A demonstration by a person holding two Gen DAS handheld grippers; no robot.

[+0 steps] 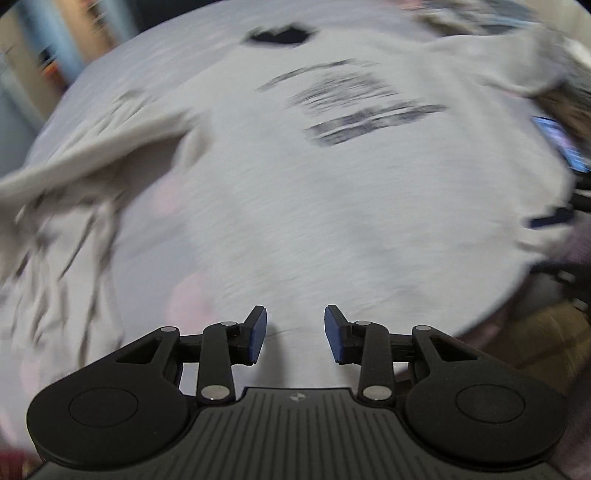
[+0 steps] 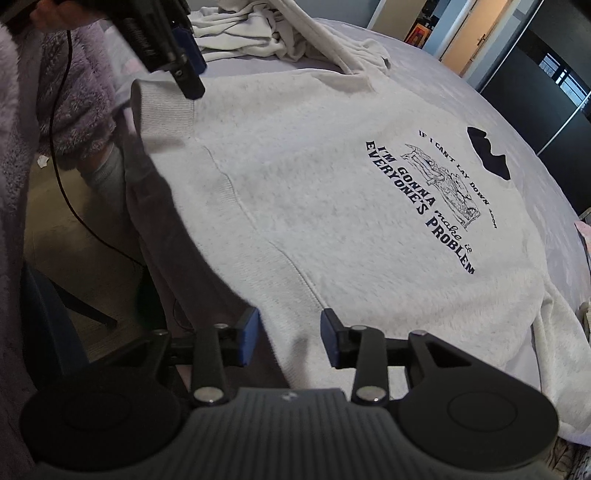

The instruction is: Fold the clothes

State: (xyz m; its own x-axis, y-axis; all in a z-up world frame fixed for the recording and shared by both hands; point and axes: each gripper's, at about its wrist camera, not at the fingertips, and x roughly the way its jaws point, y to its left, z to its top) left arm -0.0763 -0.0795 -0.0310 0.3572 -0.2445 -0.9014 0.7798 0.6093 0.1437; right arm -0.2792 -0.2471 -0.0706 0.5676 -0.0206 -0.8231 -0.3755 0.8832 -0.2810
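A light grey sweatshirt (image 2: pixel 332 206) with dark printed text lies spread front-up on a bed; it also fills the blurred left wrist view (image 1: pixel 314 192). My left gripper (image 1: pixel 294 334) is open and empty just above the sweatshirt's hem edge. It shows in the right wrist view (image 2: pixel 188 59) at the top left, over the far hem corner. My right gripper (image 2: pixel 290 338) is open and empty, hovering at the near hem corner by the bed's edge. It shows in the left wrist view (image 1: pixel 554 218) at the right edge.
A pile of pale clothes (image 2: pixel 251 29) lies at the bed's far end. The lilac bedsheet (image 2: pixel 461 85) shows around the sweatshirt. A fluffy purple robe (image 2: pixel 70 99) and a cable hang left of the bed, above the floor (image 2: pixel 70 221).
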